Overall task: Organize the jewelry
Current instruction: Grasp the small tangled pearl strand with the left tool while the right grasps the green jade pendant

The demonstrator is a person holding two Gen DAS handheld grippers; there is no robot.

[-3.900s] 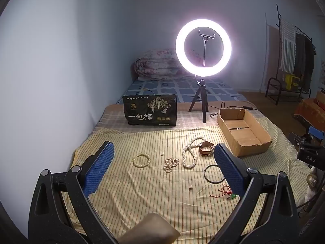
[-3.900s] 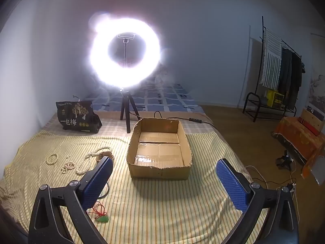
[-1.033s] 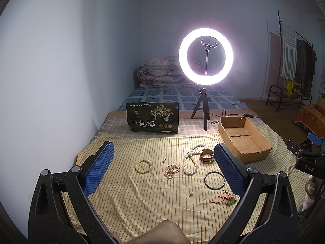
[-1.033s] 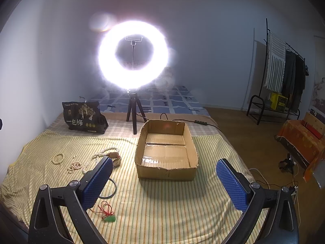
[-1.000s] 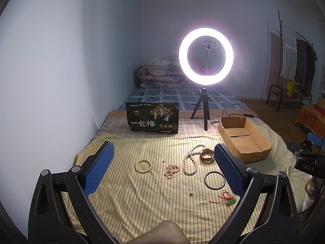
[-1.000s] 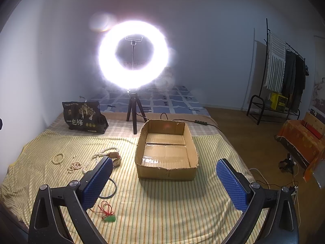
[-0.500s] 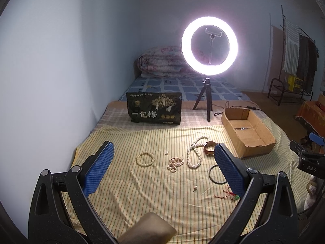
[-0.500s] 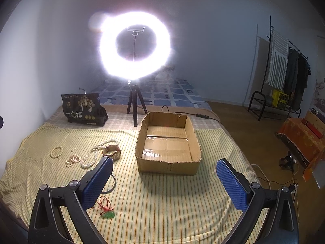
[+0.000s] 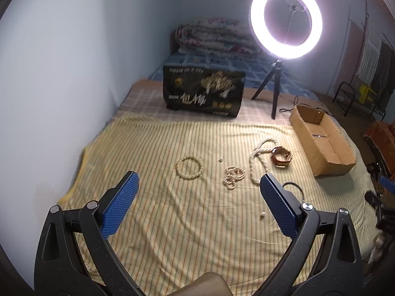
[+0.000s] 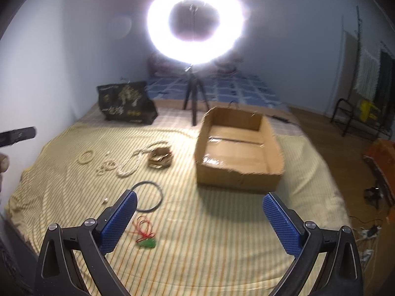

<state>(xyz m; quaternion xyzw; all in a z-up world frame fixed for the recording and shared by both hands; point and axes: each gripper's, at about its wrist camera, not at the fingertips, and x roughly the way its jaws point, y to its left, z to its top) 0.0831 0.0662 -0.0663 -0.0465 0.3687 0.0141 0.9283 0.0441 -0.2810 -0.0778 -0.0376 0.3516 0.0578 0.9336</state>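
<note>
Left wrist: left tongs (image 9: 198,206) gape wide, empty, aimed at bead bracelet (image 9: 189,167). Right tongs (image 10: 198,218) likewise spread, empty; box (image 10: 238,170) sits beside jewelry, probably for collecting.

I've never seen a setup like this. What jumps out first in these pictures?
The glowing ring light on its tripod at the far end of the bed dominates. Below it, an empty cardboard box sits on the striped sheet, with pale bead strings scattered to its left. Blue-padded tongs frame the foreground, open.
</note>
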